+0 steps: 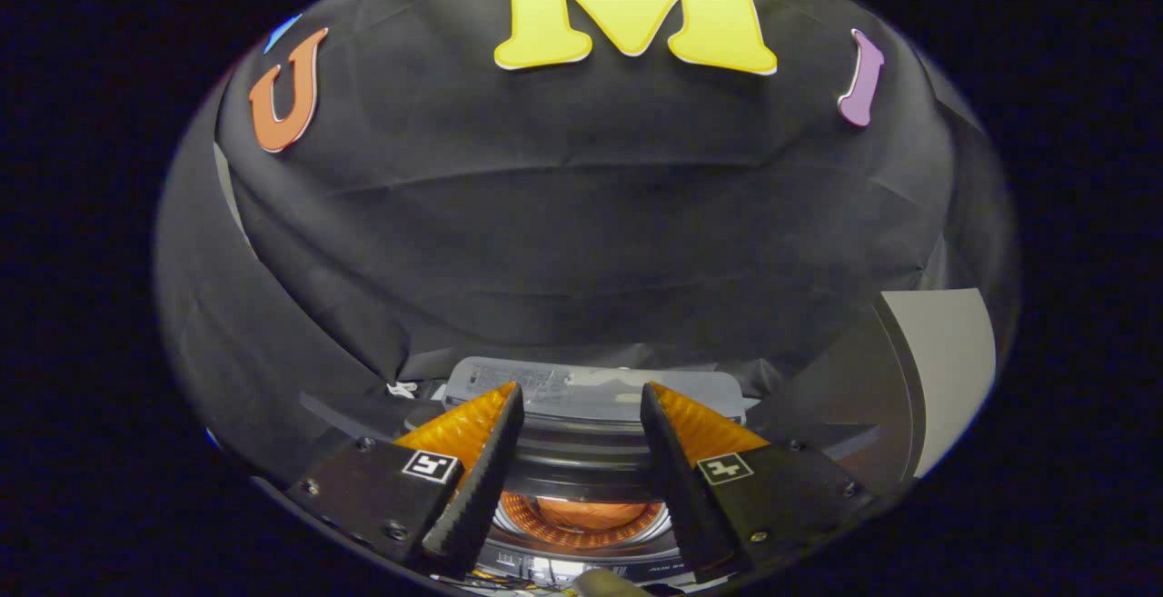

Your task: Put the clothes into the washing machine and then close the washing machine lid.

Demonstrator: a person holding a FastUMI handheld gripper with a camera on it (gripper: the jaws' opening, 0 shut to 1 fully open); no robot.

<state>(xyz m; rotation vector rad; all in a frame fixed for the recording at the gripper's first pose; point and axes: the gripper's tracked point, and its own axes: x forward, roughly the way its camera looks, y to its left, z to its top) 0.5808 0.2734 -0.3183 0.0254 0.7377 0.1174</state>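
A: Here we are above the washing machine, and the claw hangs over it with its fingers spread apart and nothing between them.

B: Empty, yes. Look down between the fingers: the round drum opening, and something orange sitting low inside it. That looks like the clothes, already in the tub, though I can't make out any folds from here.

A: So by my reading the loading is done and the lid is what's left. The pale lid stands raised at the back, just beyond the fingertips.

B: That's where it can go wrong. With the fingers this wide, a push on the lid's edge may slip off, and the lid stays up or drops hard.

A: And if any cloth sits high at the rim, the lid could catch on it and fail to seat.

B: The dark booth wall is close behind too, so there's little room to get behind that lid.
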